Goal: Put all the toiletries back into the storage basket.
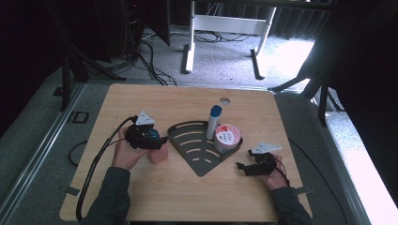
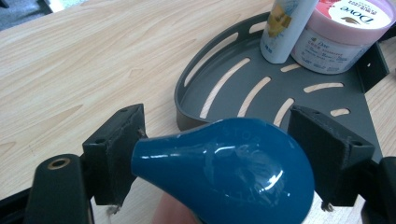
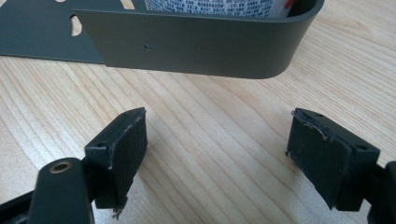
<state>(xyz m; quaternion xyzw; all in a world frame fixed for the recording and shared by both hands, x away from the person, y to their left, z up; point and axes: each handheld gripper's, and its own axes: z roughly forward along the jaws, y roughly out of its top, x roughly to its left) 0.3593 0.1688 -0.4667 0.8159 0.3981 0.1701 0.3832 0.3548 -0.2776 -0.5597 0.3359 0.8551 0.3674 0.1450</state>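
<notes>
We hold a pink bottle (image 1: 158,154) by its blue cap (image 2: 224,168) in the left claw (image 1: 152,138). The jaws press the cap from both sides, and the bottle stands on the bench (image 1: 141,197) just beside the curved edge of the grey rack (image 1: 197,161).

The step in hand, as we judge it, is to bring this bottle into the rack, where a white tube (image 1: 213,122) and a pink jar (image 1: 227,137) already stand at the far corner. To do it well we should lift straight up first — the rack wall is close — then move over the wall and lower onto the free slotted floor, away from the tube and jar. The cap is smooth and rounded, so the grip can slip; we keep the squeeze firm and the motion slow.

The long axis of the bottle seems near vertical, cap up; the pink body under it is mostly hidden by the hand. The narrow end of the cap points to the left jaw in the left gripper view.

The right claw (image 1: 247,168) is open and empty — it rests low over the bench, near the straight wall of the rack.
</notes>
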